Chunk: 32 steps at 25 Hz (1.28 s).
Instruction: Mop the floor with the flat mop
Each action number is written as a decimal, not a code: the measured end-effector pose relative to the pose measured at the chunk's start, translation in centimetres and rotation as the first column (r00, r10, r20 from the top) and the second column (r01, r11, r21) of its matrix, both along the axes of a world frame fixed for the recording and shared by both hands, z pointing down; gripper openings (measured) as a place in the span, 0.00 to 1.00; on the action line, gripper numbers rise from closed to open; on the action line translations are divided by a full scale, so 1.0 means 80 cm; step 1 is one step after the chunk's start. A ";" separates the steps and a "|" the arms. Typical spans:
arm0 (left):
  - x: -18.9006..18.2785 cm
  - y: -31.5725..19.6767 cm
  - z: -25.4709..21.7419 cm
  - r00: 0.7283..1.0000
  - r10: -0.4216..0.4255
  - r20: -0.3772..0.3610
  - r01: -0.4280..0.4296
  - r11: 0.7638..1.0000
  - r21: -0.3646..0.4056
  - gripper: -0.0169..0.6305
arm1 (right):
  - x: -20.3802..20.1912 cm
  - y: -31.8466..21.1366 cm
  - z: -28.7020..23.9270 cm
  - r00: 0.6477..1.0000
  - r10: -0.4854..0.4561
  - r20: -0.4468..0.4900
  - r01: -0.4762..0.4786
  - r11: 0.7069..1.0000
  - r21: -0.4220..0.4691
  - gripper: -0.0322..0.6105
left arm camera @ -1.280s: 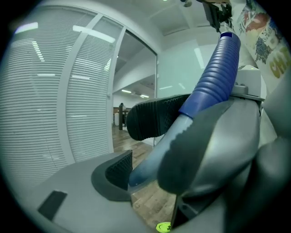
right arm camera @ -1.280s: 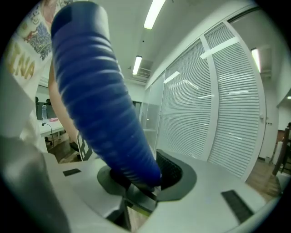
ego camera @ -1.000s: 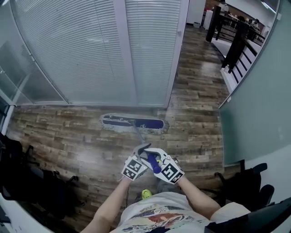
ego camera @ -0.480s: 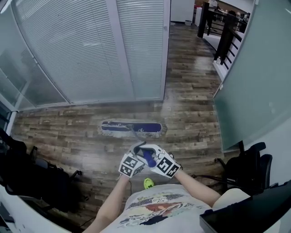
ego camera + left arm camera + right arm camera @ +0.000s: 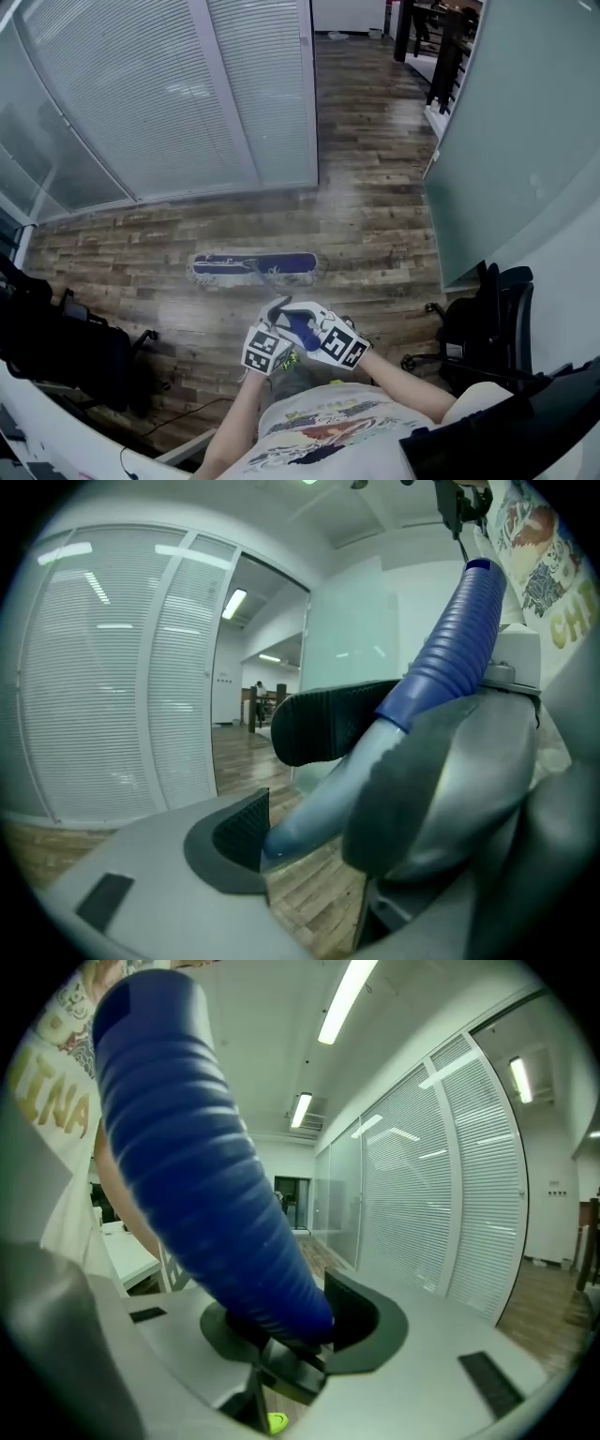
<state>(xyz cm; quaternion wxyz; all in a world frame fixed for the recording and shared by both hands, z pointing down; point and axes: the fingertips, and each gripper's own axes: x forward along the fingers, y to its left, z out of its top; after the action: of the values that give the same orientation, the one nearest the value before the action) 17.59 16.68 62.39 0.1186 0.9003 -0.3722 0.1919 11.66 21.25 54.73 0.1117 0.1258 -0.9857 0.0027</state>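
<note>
Gripping the mop handle [image 5: 302,327] with both hands, judged for leverage: right gripper [image 5: 286,1326] jaws clenched on its blue ribbed grip [image 5: 202,1194], left gripper [image 5: 267,778] jaws clamped on the smooth pale shaft [image 5: 323,803] below it. Ahead, the long fringed mop head [image 5: 253,267] lies flat on the wood-plank floor [image 5: 375,220], near the slatted-blind glass partition [image 5: 141,103].

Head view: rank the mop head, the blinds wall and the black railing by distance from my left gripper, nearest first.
1. mop head: on the floor just ahead of the left gripper.
2. blinds wall: behind the mop head.
3. black railing: far down the corridor, top right.
</note>
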 end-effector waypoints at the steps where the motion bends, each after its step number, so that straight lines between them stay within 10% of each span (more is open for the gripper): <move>1: 0.011 0.016 0.000 1.000 -0.014 -0.002 0.014 1.000 0.002 0.36 | 0.011 0.017 0.001 1.000 -0.016 0.002 0.016 1.000 0.004 0.23; 17: 0.033 0.049 -0.005 1.000 -0.027 -0.012 0.027 0.999 0.026 0.36 | 0.031 0.052 0.002 0.998 -0.054 0.019 0.054 0.999 0.001 0.24; 32: -0.168 -0.123 -0.011 0.997 -0.029 -0.074 0.033 0.998 0.047 0.37 | -0.173 -0.119 0.000 0.998 -0.034 -0.053 0.037 0.998 0.044 0.25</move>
<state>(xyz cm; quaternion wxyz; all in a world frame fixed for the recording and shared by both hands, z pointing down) 4.15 6.87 61.49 0.1134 0.9035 -0.3860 0.1478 -2.18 11.71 54.71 0.1348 0.1108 -0.9843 -0.0246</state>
